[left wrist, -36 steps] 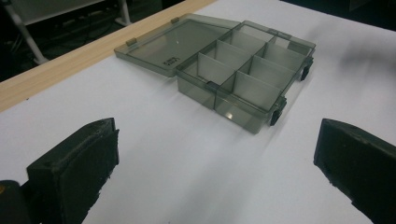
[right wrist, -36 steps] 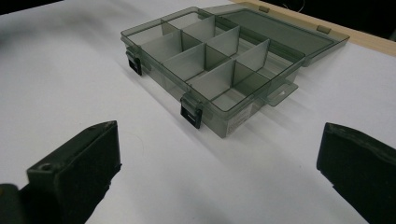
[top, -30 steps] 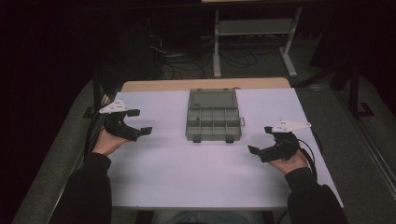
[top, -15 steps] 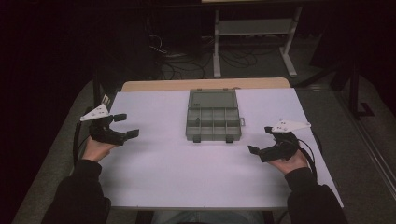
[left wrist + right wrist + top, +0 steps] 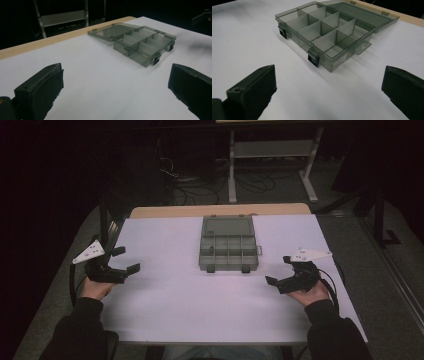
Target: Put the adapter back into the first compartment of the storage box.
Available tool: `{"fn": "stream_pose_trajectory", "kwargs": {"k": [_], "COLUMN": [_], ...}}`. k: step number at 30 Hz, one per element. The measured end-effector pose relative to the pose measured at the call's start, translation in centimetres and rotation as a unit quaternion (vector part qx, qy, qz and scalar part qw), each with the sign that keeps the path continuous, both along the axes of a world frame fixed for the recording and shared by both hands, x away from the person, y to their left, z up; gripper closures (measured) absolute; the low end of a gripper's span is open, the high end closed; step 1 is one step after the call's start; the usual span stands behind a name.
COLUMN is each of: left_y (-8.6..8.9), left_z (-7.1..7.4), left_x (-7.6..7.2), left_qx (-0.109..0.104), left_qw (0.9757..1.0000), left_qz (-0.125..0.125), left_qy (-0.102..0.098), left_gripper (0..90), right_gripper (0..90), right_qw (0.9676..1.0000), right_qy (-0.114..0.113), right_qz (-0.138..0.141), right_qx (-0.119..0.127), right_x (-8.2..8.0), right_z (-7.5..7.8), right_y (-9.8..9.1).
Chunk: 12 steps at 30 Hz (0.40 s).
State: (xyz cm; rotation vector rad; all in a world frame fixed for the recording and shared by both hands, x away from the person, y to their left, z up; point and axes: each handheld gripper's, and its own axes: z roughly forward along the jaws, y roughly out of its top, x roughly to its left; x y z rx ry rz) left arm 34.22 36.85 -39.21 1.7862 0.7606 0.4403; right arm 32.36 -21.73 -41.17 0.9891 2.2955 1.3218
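Two claws rest at the sides of the bench point(image 5: 165, 320), each spread wide and holding nothing: the left claw point(image 5: 122, 265) near the left edge, the right claw point(image 5: 280, 272) toward the right. Between them, well apart from both, the box point(image 5: 227, 252) lies mid-bench with its lid point(image 5: 227, 226) already folded flat behind it. Its compartments look bare. Judging by this, the work has hardly begun; reaching the box, and likely shutting and latching it, remains.
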Motion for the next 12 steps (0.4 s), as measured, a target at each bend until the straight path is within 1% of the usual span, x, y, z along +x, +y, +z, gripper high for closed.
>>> {"fn": "stream_pose_trajectory", "kwargs": {"k": [2,4,7,9,11,12], "left_y": [0.2,0.3,0.4,0.3,0.2,0.2], "left_z": [-0.2,-0.5,-1.1,-1.4,-1.5,-1.5], "left_x": [-0.2,-0.3,-0.3,-0.3,-0.3,-0.4], "left_qx": [0.006,0.005,0.022,0.026,0.031,0.030], "left_qw": [1.0000,1.0000,0.9996,0.9994,0.9992,0.9993], "left_qz": [0.004,0.004,0.004,0.004,0.001,0.001], "left_qy": [0.000,0.003,0.015,0.023,0.023,0.023], "left_gripper": [0.0,0.0,0.0,0.0,0.0,0.0], "right_gripper": [0.0,0.0,0.0,0.0,0.0,0.0], "right_qw": [1.0000,1.0000,1.0000,1.0000,1.0000,1.0000], "right_qy": [0.001,0.001,0.003,0.004,0.005,0.007], "right_qz": [0.000,0.000,0.000,0.001,0.001,0.001], "right_qx": [0.001,0.002,0.003,0.003,0.002,0.002], "right_x": [0.0,0.1,0.1,0.1,0.1,0.1], "right_z": [0.0,0.0,-0.1,-0.1,-0.1,-0.1], "right_y": [0.0,-0.1,-0.1,-0.1,-0.1,-0.1]}}
